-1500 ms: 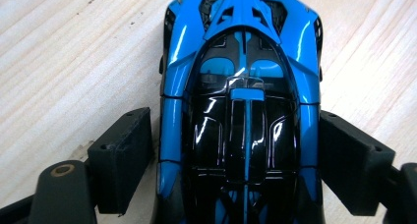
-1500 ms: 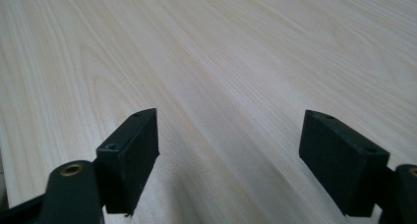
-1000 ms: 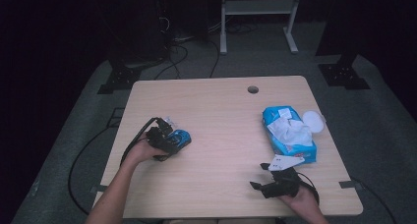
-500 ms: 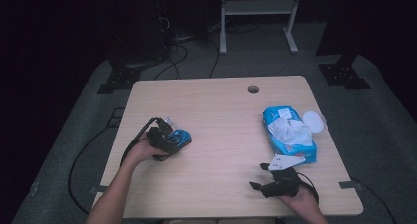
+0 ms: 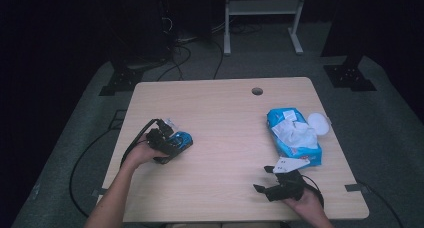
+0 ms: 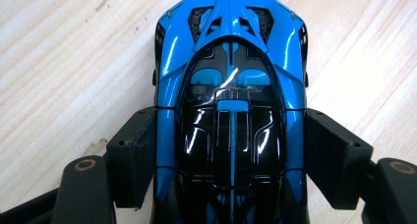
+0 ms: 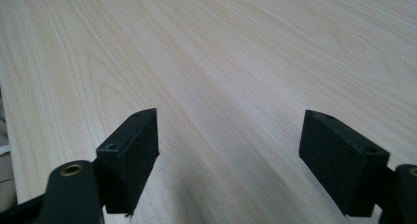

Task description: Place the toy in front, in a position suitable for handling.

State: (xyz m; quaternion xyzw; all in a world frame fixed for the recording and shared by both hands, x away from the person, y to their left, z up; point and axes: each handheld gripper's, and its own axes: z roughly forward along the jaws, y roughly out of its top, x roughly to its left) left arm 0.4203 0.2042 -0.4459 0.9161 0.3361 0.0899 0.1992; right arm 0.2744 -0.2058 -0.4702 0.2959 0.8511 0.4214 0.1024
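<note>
A glossy blue and black toy car (image 6: 231, 62) lies on the pale wooden table (image 5: 225, 118), at its left side in the high view (image 5: 182, 139). My left gripper (image 6: 231, 150) straddles the car from behind. Its jaws have just been closing, and both pads (image 6: 135, 155) now touch the car's flanks. In the high view a hand holds this gripper (image 5: 172, 143) low over the table. My right gripper (image 7: 231, 150) stands open above bare wood with nothing between its jaws, near the front right edge in the high view (image 5: 263, 179).
A blue pack of wipes (image 5: 295, 138) lies at the right with a white sheet pulled up and its round white lid (image 5: 318, 123) flipped open. A cable hole (image 5: 257, 91) is at the table's far edge. A black cable (image 5: 90, 153) loops off the left side.
</note>
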